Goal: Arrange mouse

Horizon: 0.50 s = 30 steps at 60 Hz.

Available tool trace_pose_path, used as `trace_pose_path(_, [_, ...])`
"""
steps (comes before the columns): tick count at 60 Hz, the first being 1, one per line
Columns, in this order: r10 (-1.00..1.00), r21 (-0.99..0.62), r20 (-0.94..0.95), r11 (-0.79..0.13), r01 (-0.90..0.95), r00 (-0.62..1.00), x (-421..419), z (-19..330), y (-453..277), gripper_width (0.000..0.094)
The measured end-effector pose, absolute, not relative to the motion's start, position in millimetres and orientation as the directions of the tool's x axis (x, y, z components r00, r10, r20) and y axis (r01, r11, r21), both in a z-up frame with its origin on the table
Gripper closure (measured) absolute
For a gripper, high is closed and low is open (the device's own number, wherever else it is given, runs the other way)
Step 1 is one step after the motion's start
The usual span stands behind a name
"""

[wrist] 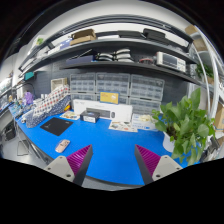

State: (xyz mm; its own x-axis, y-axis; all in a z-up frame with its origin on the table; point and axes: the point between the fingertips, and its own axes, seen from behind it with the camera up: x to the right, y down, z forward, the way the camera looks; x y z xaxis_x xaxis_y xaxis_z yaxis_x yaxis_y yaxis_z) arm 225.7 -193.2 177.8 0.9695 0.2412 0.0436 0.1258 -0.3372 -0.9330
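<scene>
Hovering released above the blue table [105,150], the tongs [109,160] are needing to swing left toward the mouse [63,146] just beyond the left finger and straddle it squarely.

Workshop or lab, cluttered wall shelves [120,45], small-parts drawer cabinets [125,88], blue worktable [105,150], potted plant [188,122]

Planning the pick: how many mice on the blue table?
1: a pale mouse beyond the left finger of the open claw, beside the black mat. Back clutter may hide others.
</scene>
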Motion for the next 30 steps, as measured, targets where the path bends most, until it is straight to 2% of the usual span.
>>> trace_pose_path(7, [0.207,-0.924,0.039,-0.366,0.115,0.978,219,164,-192,0.0105])
trace_pose_path(13, [0.182,-0.9,0.037,-0.421,0.112,0.983,195,135,-198,0.0108])
trace_pose_path(30, [0.164,-0.815,0.013,-0.57,0.105,0.986,55,46,-234,0.0108])
